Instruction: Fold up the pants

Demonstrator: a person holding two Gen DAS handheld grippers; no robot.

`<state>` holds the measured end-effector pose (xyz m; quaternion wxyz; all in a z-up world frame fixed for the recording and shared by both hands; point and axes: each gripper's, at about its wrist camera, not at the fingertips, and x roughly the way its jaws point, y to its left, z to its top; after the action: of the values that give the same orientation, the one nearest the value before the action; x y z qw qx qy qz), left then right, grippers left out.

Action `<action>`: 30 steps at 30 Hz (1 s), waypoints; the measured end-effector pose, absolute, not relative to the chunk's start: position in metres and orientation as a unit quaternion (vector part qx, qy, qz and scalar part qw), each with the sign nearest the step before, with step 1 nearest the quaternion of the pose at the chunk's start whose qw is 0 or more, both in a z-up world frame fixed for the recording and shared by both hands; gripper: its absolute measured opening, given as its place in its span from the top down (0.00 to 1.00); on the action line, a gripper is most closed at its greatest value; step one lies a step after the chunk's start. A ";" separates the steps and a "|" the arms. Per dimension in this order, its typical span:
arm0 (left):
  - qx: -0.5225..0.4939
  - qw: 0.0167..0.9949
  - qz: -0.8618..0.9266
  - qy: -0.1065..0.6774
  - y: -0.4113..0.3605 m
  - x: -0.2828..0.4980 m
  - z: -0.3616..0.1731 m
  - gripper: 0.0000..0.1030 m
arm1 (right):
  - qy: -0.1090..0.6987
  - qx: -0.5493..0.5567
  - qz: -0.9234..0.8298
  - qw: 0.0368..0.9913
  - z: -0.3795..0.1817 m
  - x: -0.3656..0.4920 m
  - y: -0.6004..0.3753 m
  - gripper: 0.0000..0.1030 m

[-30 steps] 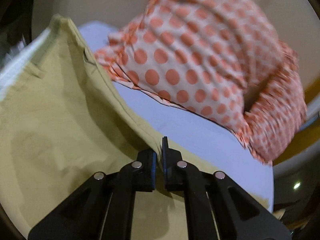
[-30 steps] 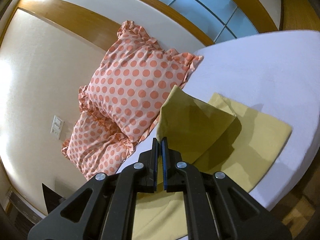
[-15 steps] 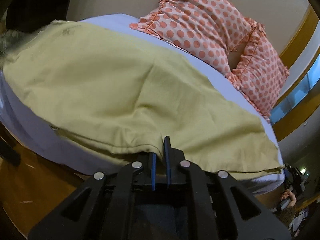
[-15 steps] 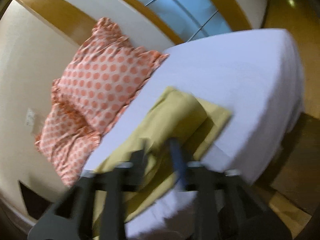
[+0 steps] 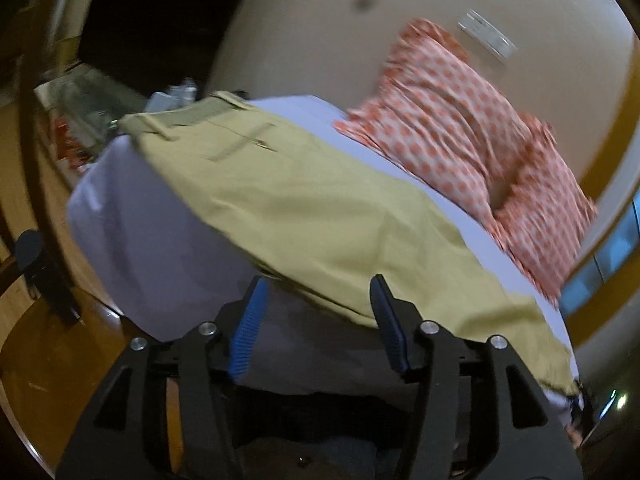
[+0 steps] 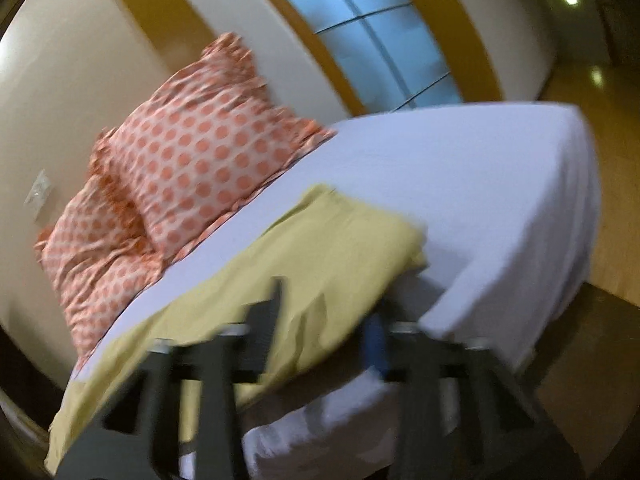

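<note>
Yellow-green pants lie folded lengthwise along the near edge of the bed, waistband at the far left. They also show in the right wrist view, blurred, with the leg end doubled over. My left gripper is open and empty, just short of the pants' near edge. My right gripper is open and empty, its fingers straddling the near edge of the pants.
The bed has a pale lavender sheet. Two orange polka-dot pillows lean against the wall at the head, also in the right wrist view. A wooden floor runs beside the bed. A cluttered shelf stands at the left.
Both grippers were shut on the pants and have opened, letting the cloth drop onto the bed. Both have drawn back toward the bed's near edge.
</note>
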<state>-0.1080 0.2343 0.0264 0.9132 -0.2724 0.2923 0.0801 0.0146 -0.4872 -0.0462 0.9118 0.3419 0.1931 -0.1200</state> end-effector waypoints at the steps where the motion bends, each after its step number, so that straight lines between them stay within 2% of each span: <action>1: -0.278 0.911 0.088 0.292 0.241 -0.109 0.025 0.46 | 0.189 0.343 -0.112 0.913 -0.049 0.017 -0.486 0.93; 5: -0.289 0.907 0.099 0.290 0.257 -0.109 0.020 0.45 | 0.163 0.318 -0.083 0.930 -0.031 0.025 -0.475 0.95; 8: -0.297 0.906 0.100 0.284 0.263 -0.110 0.018 0.43 | 0.144 0.280 -0.016 0.949 0.011 0.041 -0.438 0.95; 13: -0.304 0.910 0.085 0.269 0.260 -0.115 0.015 0.34 | 0.147 0.210 0.200 0.946 0.075 0.062 -0.300 0.95; 15: -0.305 0.911 0.083 0.264 0.259 -0.118 0.015 0.24 | 0.179 0.167 0.279 0.929 0.081 0.064 -0.234 0.95; 17: -0.311 0.912 0.073 0.259 0.260 -0.119 0.015 0.20 | 0.254 0.100 0.344 0.898 0.067 0.069 -0.160 0.94; 19: -0.323 0.909 0.056 0.257 0.263 -0.120 0.014 0.18 | 0.314 0.040 0.370 0.874 0.049 0.067 -0.114 0.89; 20: -0.327 0.908 0.047 0.257 0.264 -0.119 0.013 0.17 | 0.325 0.027 0.371 0.869 0.043 0.065 -0.104 0.78; 21: -0.328 0.908 0.037 0.258 0.265 -0.118 0.012 0.16 | 0.331 0.022 0.372 0.867 0.040 0.062 -0.100 0.55; 22: -0.329 0.908 0.027 0.259 0.265 -0.116 0.011 0.16 | 0.327 0.029 0.370 0.869 0.041 0.057 -0.103 0.41; 23: -0.330 0.907 0.017 0.262 0.265 -0.115 0.009 0.16 | 0.318 0.041 0.367 0.873 0.044 0.054 -0.110 0.18; 24: -0.333 0.904 0.002 0.268 0.263 -0.110 0.006 0.16 | 0.306 0.056 0.361 0.879 0.048 0.050 -0.116 0.12; 30: -0.351 0.892 -0.036 0.282 0.253 -0.087 -0.005 0.16 | 0.289 0.129 0.331 0.889 0.065 0.054 -0.159 0.11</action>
<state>-0.0873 0.2531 -0.0054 0.8922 -0.3511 0.2816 -0.0361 0.0538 -0.1594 0.0651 0.8891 0.1285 0.2891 0.3306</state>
